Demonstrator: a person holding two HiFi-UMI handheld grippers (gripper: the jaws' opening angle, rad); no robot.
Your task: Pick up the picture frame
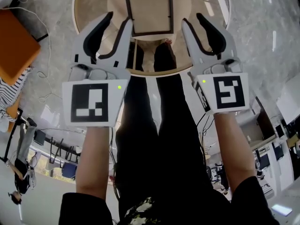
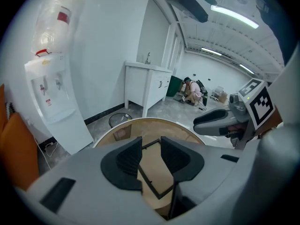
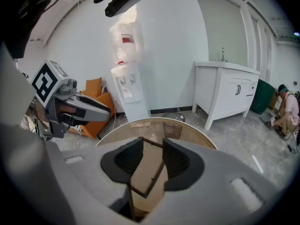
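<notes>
A picture frame (image 1: 149, 9) with a thin dark brown border lies flat on a round wooden table (image 1: 89, 3). My left gripper (image 1: 119, 18) hovers by the frame's near left corner, jaws apart and empty. By the near right corner my right gripper (image 1: 192, 18) is open too, holding nothing. In the left gripper view the frame (image 2: 154, 172) shows below and beyond the left gripper (image 2: 151, 146). The right gripper view has the frame (image 3: 147, 170) lying past the right gripper (image 3: 152, 149). Neither gripper touches the frame.
My legs in black trousers (image 1: 154, 125) stand against the table's near edge. An orange cushion (image 1: 14, 43) and a loose cable lie on the floor at left. A water dispenser (image 3: 129, 78) and a white sink cabinet (image 3: 229, 88) stand beyond the table.
</notes>
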